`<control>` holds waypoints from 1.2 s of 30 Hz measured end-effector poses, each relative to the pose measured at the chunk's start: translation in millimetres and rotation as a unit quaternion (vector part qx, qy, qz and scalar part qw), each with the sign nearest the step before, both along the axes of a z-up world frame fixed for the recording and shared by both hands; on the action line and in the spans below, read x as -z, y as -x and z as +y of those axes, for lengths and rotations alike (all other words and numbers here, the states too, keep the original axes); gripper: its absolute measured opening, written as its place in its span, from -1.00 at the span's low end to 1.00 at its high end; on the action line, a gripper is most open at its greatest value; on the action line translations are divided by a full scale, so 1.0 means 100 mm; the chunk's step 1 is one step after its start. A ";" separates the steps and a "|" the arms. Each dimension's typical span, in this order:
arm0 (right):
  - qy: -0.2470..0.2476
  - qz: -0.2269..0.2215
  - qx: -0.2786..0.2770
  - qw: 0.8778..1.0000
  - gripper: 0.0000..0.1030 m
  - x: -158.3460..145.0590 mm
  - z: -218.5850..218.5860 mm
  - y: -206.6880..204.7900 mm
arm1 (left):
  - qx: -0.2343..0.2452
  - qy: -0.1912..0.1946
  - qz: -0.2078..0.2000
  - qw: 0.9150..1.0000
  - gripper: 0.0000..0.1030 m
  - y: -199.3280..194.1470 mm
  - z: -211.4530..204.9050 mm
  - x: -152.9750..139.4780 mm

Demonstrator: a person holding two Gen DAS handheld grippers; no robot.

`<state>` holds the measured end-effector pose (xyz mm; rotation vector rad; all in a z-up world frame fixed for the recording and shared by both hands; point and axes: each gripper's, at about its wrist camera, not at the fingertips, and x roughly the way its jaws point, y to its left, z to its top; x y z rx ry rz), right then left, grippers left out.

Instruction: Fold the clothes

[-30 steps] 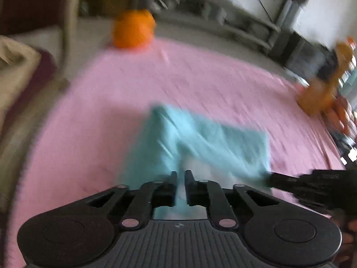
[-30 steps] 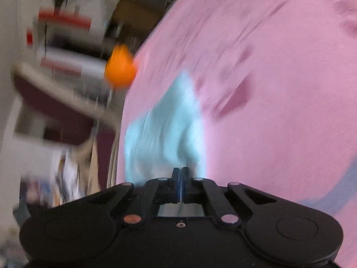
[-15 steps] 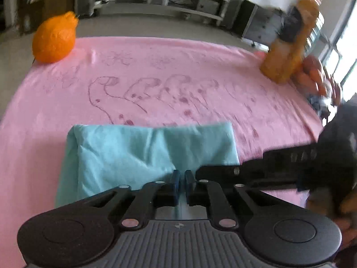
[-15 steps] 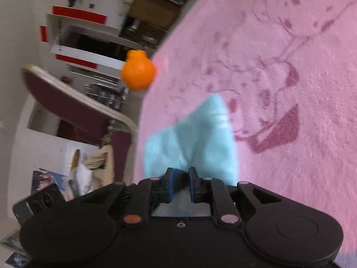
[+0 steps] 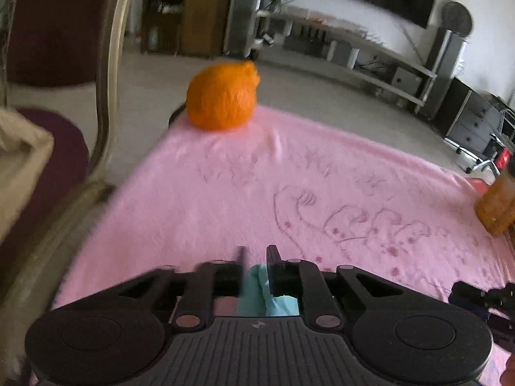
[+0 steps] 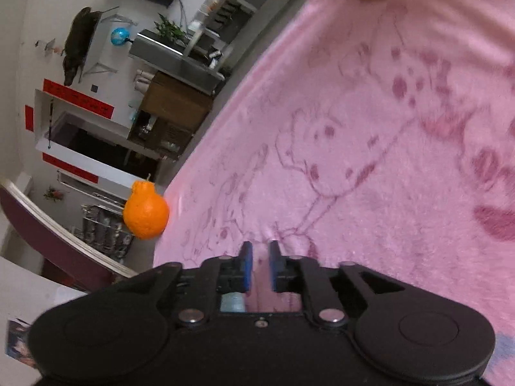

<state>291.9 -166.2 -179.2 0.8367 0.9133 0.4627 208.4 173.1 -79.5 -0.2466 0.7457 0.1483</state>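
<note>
A light blue cloth (image 5: 267, 299) shows only as a bunched piece between and behind the fingers of my left gripper (image 5: 256, 259), whose jaws stand a little apart. A sliver of the blue cloth (image 6: 231, 302) shows under my right gripper (image 6: 258, 257), whose blue-padded jaws stand slightly apart with only pink cover between them. Both grippers hover low over the pink patterned table cover (image 5: 322, 186). Most of the cloth is hidden beneath the gripper bodies.
An orange fruit (image 5: 223, 96) sits at the far left corner of the cover; it also shows in the right wrist view (image 6: 146, 214). An orange juice bottle (image 5: 497, 206) stands at the right edge. A chair (image 5: 106, 74) stands left of the table.
Both grippers have opened slightly and moved forward over the cloth, so the folded blue cloth, in full view half a second ago, is now mostly hidden under them.
</note>
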 end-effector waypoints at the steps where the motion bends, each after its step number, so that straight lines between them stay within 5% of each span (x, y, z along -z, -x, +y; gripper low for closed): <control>1: -0.002 -0.006 -0.005 1.000 -0.63 -0.04 0.01 0.02 | 0.017 0.007 -0.004 1.000 -0.76 0.04 -0.02 -0.02; 6: -0.022 -0.012 -0.057 0.998 -0.63 -0.10 0.15 0.07 | 0.070 0.019 0.020 0.997 -0.66 0.03 -0.18 0.16; 11: -0.024 0.014 -0.082 0.996 -0.63 0.04 0.21 0.09 | -0.003 0.049 0.043 0.998 -0.66 -0.21 -0.05 0.44; 15: -0.023 0.040 -0.010 0.999 -0.69 0.11 -0.04 0.03 | -0.058 0.037 0.060 0.996 -0.72 -0.24 0.03 0.31; 16: -0.010 0.038 0.008 0.999 -0.66 0.07 -0.11 0.04 | -0.062 0.029 0.067 0.995 -0.58 -0.20 0.02 0.24; 19: 0.018 0.017 0.039 0.999 -0.58 -0.18 -0.27 0.13 | -0.057 0.011 0.078 0.995 -0.44 0.06 -0.05 -0.03; 24: 0.051 -0.022 0.022 0.998 -0.54 -0.74 -0.36 0.51 | -0.024 -0.023 0.023 0.999 -0.38 0.86 -0.13 -0.48; 27: 0.082 -0.040 -0.017 0.996 -0.37 -1.05 -0.37 0.87 | -0.008 -0.022 0.013 1.000 -0.40 1.34 -0.09 -0.46; 30: 0.063 -0.029 -0.057 0.996 -0.32 -1.14 -0.45 1.27 | 0.016 -0.001 0.024 1.000 -0.48 1.76 -0.05 -0.35; 36: 0.065 -0.013 -0.128 0.990 -0.22 -0.98 -0.23 1.73 | 0.049 -0.001 0.045 0.998 -0.59 1.91 -0.25 -0.16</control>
